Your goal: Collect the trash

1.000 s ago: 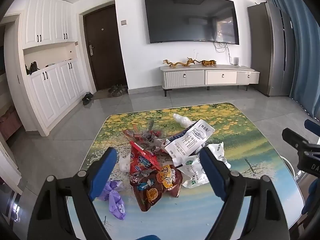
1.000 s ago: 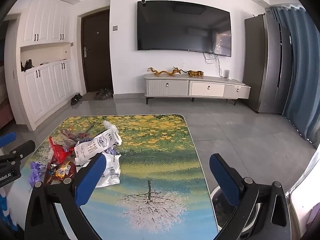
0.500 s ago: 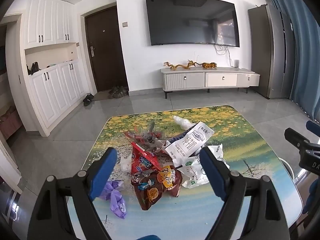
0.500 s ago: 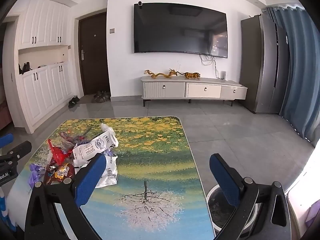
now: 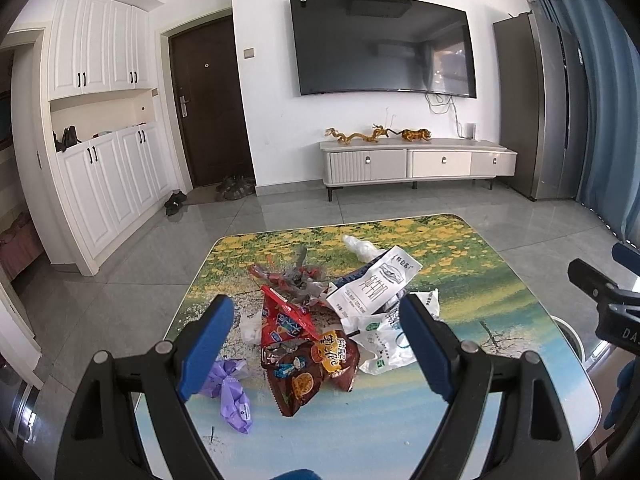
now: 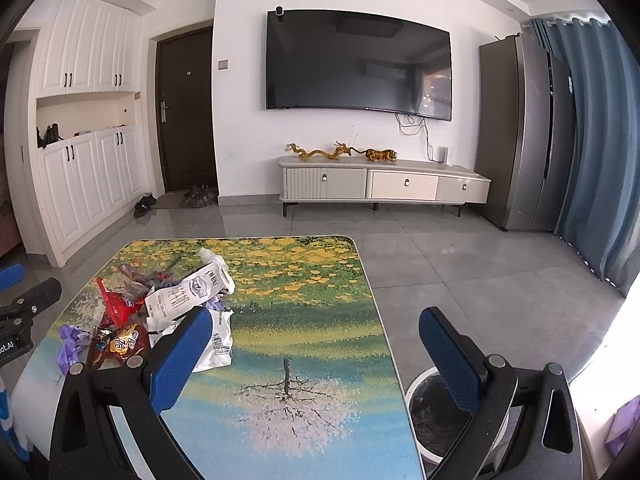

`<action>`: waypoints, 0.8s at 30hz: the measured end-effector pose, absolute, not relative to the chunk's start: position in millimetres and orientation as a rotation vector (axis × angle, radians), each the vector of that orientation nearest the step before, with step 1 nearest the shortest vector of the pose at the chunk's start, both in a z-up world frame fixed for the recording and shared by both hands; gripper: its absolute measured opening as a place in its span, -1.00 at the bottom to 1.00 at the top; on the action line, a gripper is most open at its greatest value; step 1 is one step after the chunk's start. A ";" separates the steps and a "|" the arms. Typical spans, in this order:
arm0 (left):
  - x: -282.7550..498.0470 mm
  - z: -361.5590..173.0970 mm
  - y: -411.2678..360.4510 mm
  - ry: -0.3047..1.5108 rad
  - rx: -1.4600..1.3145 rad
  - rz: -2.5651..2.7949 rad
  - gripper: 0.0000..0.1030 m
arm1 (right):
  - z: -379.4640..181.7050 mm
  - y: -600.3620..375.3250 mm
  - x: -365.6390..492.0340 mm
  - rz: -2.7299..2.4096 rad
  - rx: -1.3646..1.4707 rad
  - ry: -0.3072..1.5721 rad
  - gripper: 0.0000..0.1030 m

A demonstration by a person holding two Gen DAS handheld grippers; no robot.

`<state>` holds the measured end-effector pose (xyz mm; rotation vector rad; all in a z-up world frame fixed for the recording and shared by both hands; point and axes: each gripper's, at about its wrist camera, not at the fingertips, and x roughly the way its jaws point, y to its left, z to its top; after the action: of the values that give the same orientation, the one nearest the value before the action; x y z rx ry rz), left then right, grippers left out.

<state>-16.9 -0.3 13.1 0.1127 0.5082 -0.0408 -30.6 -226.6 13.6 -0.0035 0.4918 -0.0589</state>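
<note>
Honestly not much changed from a second ago: both views have tipped up a touch, so the table (image 5: 520,300) sits lower in frame. The left gripper (image 5: 316,344) is still spread wide, holding nothing, hovering over the trash pile (image 5: 320,320) at the table's left side. The right gripper (image 6: 316,356) is also wide open and empty, with the bin (image 6: 424,408) now showing more beside the table's right edge.

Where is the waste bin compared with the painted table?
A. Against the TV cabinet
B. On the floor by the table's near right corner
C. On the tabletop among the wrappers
B: the right wrist view shows the waste bin standing on the floor beside the table, partly behind the open right gripper.
</note>
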 end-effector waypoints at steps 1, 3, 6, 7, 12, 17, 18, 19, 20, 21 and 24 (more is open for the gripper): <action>-17.6 13.3 -0.2 0.508 0.110 -0.041 0.63 | 12.5 -226.6 -31.5 -0.062 -0.004 0.493 1.00; -19.1 12.6 -0.6 0.509 0.108 -0.041 0.63 | 11.1 -228.7 -33.2 -0.067 -0.002 0.496 1.00; -21.1 12.8 -1.9 0.507 0.107 -0.046 0.63 | 10.4 -231.8 -35.9 -0.076 0.003 0.499 1.00; -22.1 13.1 -2.7 0.504 0.109 -0.048 0.63 | 10.4 -232.8 -36.8 -0.079 0.004 0.499 1.00; -24.9 14.1 -3.5 0.493 0.113 -0.049 0.63 | 11.5 -234.8 -40.3 -0.085 0.005 0.495 1.00; -24.8 16.0 1.3 0.488 0.104 -0.038 0.63 | 12.2 -234.7 -40.9 -0.086 0.003 0.493 1.00; -24.5 16.2 2.8 0.486 0.101 -0.034 0.63 | 12.4 -235.0 -40.7 -0.086 0.002 0.493 1.00; -24.3 16.2 3.8 0.484 0.099 -0.032 0.63 | 12.7 -234.8 -40.6 -0.086 0.000 0.492 1.00; -23.7 16.3 4.5 0.484 0.098 -0.031 0.63 | 12.6 -235.0 -40.6 -0.086 0.001 0.493 1.00; -23.5 16.1 5.5 0.483 0.095 -0.030 0.63 | 12.8 -235.1 -40.4 -0.087 0.000 0.493 1.00; -23.3 15.4 6.0 0.480 0.093 -0.027 0.63 | 12.9 -235.0 -40.5 -0.087 0.000 0.492 1.00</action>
<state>-23.3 6.0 15.4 0.0934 0.4795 -0.0267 -40.5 -235.0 12.9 -0.0004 0.4923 -0.0873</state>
